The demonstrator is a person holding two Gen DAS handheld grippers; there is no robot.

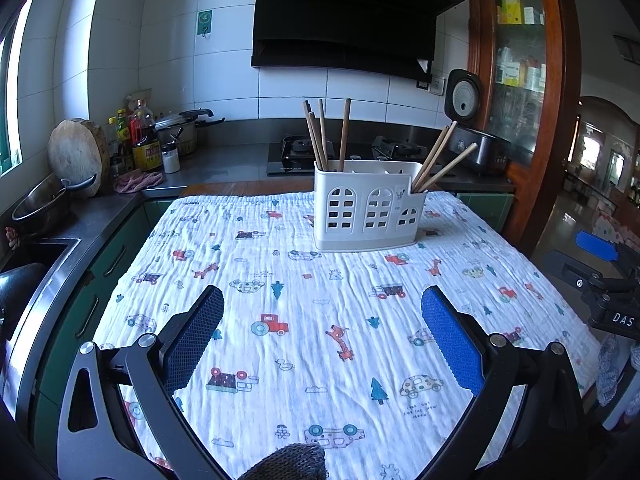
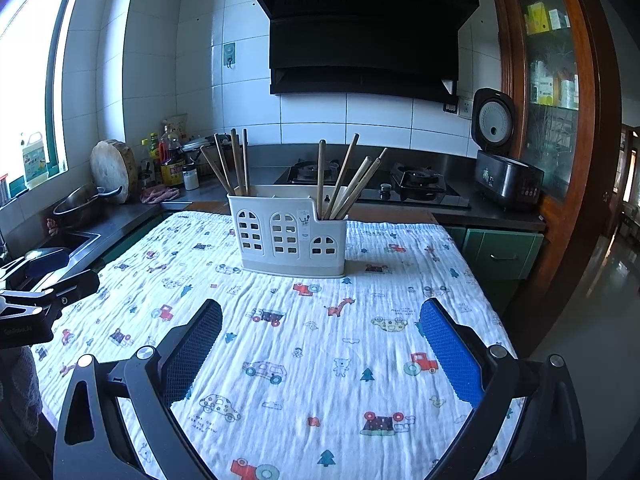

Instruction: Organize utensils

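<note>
A white utensil holder (image 1: 368,206) (image 2: 290,236) with window-shaped cut-outs stands on the far half of the table. Several wooden chopsticks (image 1: 324,136) (image 2: 236,162) stick up from its left compartment, and several more (image 1: 438,160) (image 2: 348,182) lean out of its right one. My left gripper (image 1: 322,308) hovers open over the patterned cloth, well short of the holder, with nothing between its blue pads (image 1: 452,340). My right gripper (image 2: 320,320) is likewise open and empty, a little nearer the table's right side. Each gripper shows at the edge of the other's view.
A white cloth (image 1: 280,300) (image 2: 300,340) printed with cars and giraffes covers the table. Behind it runs a dark counter with a gas hob (image 2: 368,180), a rice cooker (image 2: 504,176), bottles (image 1: 146,140), a round chopping board (image 1: 76,152) and a sink (image 1: 36,256) at the left.
</note>
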